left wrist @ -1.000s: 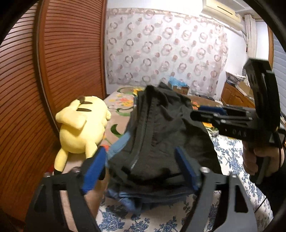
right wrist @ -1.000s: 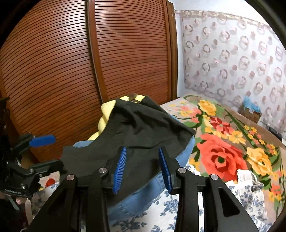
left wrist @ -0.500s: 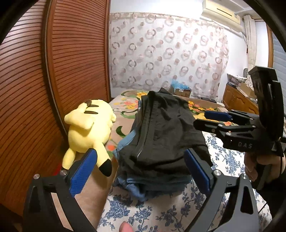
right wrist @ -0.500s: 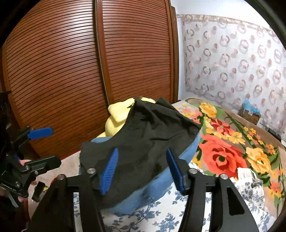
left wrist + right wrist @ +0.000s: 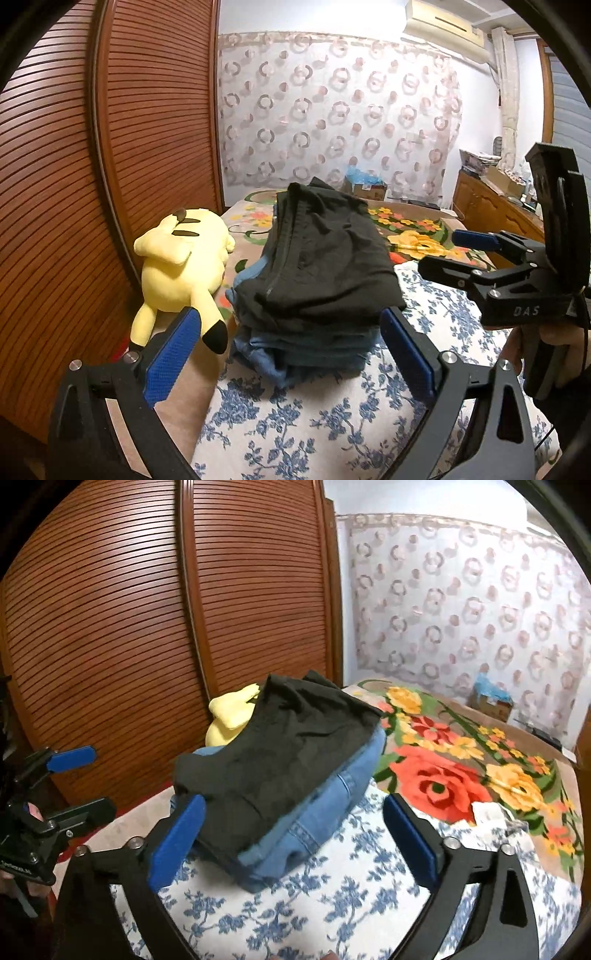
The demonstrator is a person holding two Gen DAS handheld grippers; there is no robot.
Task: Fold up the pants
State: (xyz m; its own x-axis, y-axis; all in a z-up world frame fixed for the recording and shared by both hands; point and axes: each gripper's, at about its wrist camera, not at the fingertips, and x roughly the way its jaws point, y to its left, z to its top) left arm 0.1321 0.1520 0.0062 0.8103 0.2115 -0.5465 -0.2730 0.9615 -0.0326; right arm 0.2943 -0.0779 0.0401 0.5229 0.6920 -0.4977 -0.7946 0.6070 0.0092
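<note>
The black pants [image 5: 325, 258] lie folded into a thick, roughly rectangular bundle on top of a stack, resting directly on folded blue jeans [image 5: 325, 805]. The dark fabric is matte and slightly creased, with a seam line running along its left side in the left wrist view and one corner peaking up at about 12 o'clock. The jeans beneath are lighter denim, their folded edges and stitched seam showing at about 5 o'clock of the black bundle in the right wrist view. The stack sits on bedding printed with blue flowers [image 5: 303, 424], near the middle of both views.
</note>
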